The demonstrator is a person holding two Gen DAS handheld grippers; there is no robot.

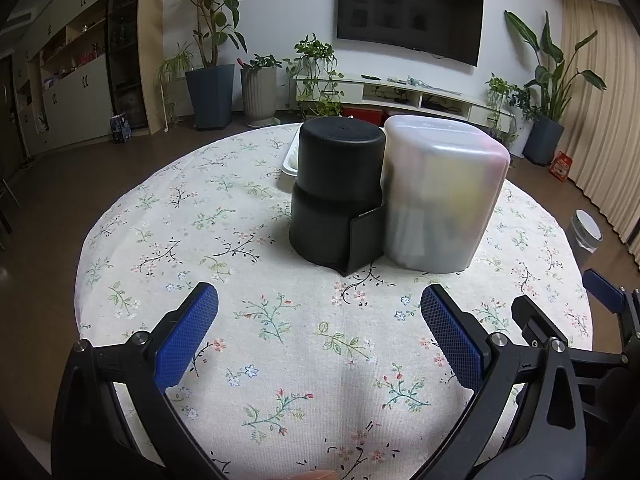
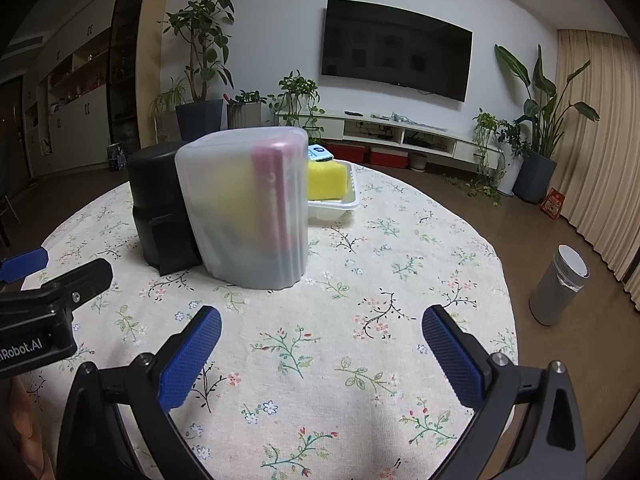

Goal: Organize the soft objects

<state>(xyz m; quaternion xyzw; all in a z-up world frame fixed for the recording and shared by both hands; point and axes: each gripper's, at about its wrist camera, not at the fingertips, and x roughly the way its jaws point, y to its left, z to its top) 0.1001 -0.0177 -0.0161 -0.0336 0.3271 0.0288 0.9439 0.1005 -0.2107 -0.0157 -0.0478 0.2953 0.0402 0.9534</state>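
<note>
A frosted translucent container (image 1: 440, 196) stands on the round floral table, with yellow and pink soft things dimly visible inside; it also shows in the right wrist view (image 2: 248, 208). A black cylindrical container (image 1: 336, 188) touches its left side and shows in the right wrist view (image 2: 158, 204). Behind them a white tray (image 2: 340, 204) holds a yellow sponge (image 2: 326, 184). My left gripper (image 1: 320, 312) is open and empty, in front of both containers. My right gripper (image 2: 322, 332) is open and empty, to the right of the left one.
The floral tablecloth (image 1: 280, 340) covers the table. A grey bin (image 2: 560, 284) stands on the floor at the right. Potted plants (image 1: 210, 52), a TV and a low cabinet line the far wall. The table edge curves close on both sides.
</note>
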